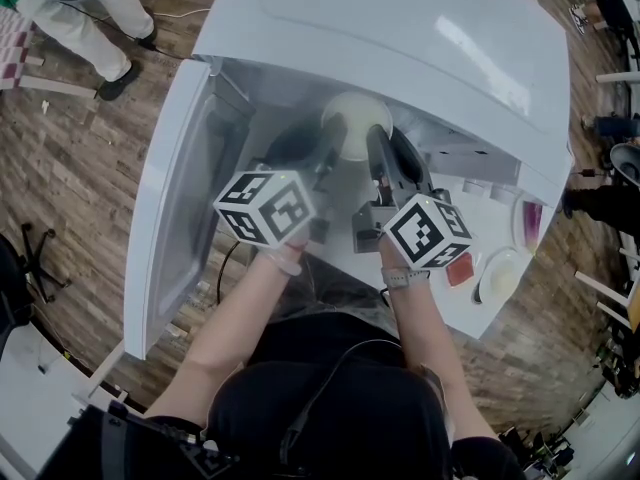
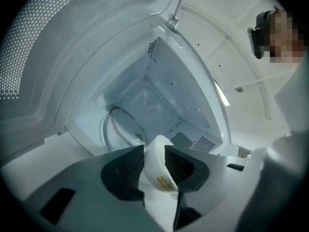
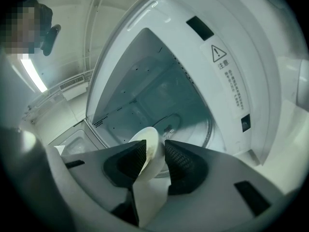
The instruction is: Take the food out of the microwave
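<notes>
The white, round, thin-walled bowl (image 1: 357, 120) with a small yellow label is at the front edge of the open microwave (image 1: 420, 38). The left gripper (image 2: 154, 152) and right gripper (image 3: 155, 151) each pinch its rim.

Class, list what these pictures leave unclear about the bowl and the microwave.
Food in the bowl: head view too small and pale; gripper views show only the rim.
Most of the bowl: covered by the left gripper and right gripper in their own views.
Print on the warning label: too small, right gripper view.
</notes>
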Motion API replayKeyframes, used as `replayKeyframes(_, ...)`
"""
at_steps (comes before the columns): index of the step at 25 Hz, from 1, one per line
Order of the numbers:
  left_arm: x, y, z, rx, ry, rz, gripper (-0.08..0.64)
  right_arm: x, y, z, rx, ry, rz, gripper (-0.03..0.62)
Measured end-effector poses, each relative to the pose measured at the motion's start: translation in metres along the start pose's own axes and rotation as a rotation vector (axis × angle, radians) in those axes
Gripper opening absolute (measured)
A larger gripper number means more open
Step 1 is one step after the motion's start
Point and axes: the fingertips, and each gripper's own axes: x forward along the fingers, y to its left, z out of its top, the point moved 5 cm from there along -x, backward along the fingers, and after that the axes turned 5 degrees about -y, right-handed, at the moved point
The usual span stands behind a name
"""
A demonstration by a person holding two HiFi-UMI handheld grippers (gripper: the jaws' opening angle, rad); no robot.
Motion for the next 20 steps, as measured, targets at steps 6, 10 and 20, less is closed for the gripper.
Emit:
replayKeyframes(6, -0.005, -0.007, -0.004, 0.006, -0.002, 0.002, 0.141, -0.01, 0.001, 0.001, -0.001, -0.001, 0.002, 0.133)
replayKeyframes(10, -0.011, -0.01, -0.006, 0.009, 0.001, -0.001, 0.141, -0.016, 0.002, -0.002, 0.015, -0.004, 0.001, 0.133)
replayKeyframes(20, -0.026, -0.016, -0.016, 0.014, -0.004, 0.014, 0.141, -0.031, 0.003, -0.008, 0.02, 0.0, 0.011, 0.133)
